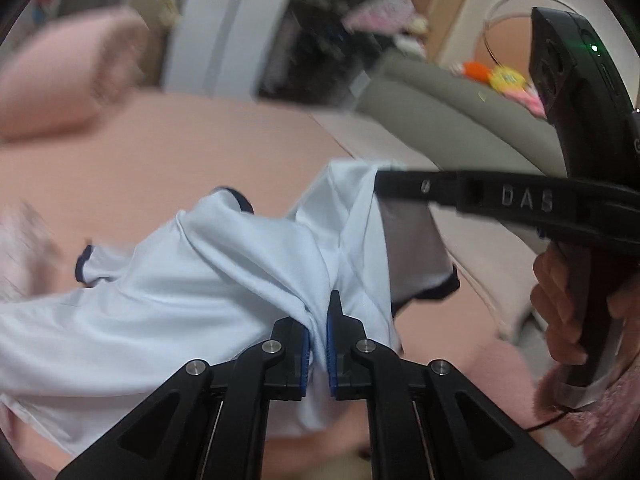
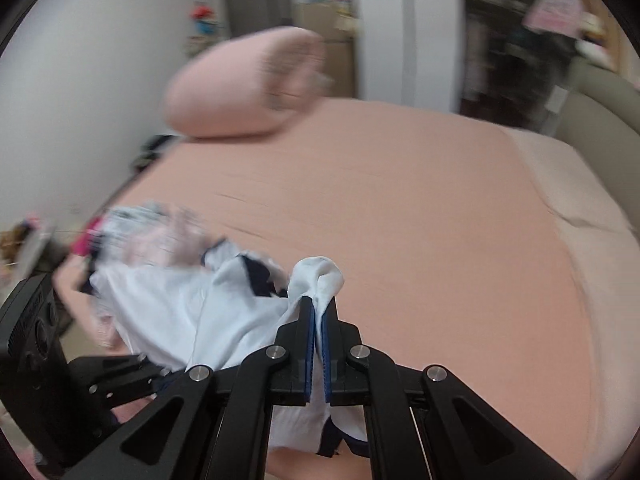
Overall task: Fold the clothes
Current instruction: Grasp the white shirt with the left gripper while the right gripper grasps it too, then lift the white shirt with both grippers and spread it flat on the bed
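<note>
A pink-sheeted bed (image 2: 400,184) bears a pink bolster (image 2: 244,84) beside pale walls (image 2: 80,80) and a grey headboard (image 2: 600,116).

- Shirt (image 1: 208,280): pale blue-white with dark navy trim at the sleeve cuffs and collar, crumpled and bunched.
- It hangs lifted above a pink bed, pinched at two spots along its edge, the rest draping down in loose folds.
- One corner (image 2: 318,280) pokes up in a rumpled peak.

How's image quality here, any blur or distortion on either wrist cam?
Left wrist: pillow and background smeared by motion, shirt near the left gripper sharp. Right wrist: pillow and clothes pile blurred, right gripper crisp. Both show fisheye vignetting.
</note>
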{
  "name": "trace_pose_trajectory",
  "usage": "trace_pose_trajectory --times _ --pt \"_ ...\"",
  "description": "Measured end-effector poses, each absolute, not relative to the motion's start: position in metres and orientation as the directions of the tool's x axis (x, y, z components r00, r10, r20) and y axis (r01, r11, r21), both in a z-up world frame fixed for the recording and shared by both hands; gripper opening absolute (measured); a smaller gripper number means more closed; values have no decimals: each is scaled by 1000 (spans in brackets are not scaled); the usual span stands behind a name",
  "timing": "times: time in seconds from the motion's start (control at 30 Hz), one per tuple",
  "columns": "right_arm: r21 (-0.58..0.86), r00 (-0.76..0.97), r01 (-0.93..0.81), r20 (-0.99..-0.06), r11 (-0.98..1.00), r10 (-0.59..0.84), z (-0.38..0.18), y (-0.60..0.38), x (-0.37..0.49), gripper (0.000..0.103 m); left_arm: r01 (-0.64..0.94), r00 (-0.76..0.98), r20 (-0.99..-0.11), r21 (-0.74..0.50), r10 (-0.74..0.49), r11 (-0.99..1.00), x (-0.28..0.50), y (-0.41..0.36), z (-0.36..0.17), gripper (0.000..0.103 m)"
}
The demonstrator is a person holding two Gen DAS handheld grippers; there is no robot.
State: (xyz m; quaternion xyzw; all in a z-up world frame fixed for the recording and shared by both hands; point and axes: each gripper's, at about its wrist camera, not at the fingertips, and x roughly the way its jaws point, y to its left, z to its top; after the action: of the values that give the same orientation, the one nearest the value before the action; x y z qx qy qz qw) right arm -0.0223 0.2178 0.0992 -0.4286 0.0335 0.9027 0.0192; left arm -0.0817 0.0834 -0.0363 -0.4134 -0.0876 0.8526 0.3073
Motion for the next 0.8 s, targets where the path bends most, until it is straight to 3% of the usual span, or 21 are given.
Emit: trace_pose_trajectory --times 0.1,0.17,0.23,0.27,0.3,0.33,0.43,0.53,0.7,0.8 --pt "-5 -517 -213 -848 -977 117 65 272 4 1 -491 -297 -733 -431 611 -757 -76 129 -72 10" --pt "-77 -416 -276 -889 -958 191 38 300 21 2 -477 -306 -747 -417 591 -774 -77 126 -70 10" --pt "-19 -373 -322 -916 -947 145 22 327 39 2 -438 -352 -738 -414 576 -798 -86 111 -59 18" --pt "25 -384 -340 -916 -940 115 21 338 49 2 -406 -384 -733 -411 561 -816 -97 98 -53 41" --pt "22 -394 -353 -910 -935 128 23 344 57 2 -370 -418 -730 -408 541 -835 -110 84 -47 75" --pt "-9 -404 -365 -900 -931 167 26 347 61 2 -351 -454 -736 -371 503 -860 -121 77 -45 82" --pt "-45 -419 -346 -886 -937 198 26 348 53 10 -323 -550 -757 -196 352 -926 -155 68 -48 81" --pt "-20 -439 -277 -886 -961 145 6 340 19 40 -359 -547 -790 -79 278 -930 -201 84 -63 81" --pt "-66 -279 -233 -951 -970 132 -58 335 -7 42 -401 -462 -884 130 78 -907 -249 97 -126 81" --pt "38 -203 -224 -979 -974 9 -88 333 -9 42 -398 -377 -924 103 60 -912 -258 96 -158 81"
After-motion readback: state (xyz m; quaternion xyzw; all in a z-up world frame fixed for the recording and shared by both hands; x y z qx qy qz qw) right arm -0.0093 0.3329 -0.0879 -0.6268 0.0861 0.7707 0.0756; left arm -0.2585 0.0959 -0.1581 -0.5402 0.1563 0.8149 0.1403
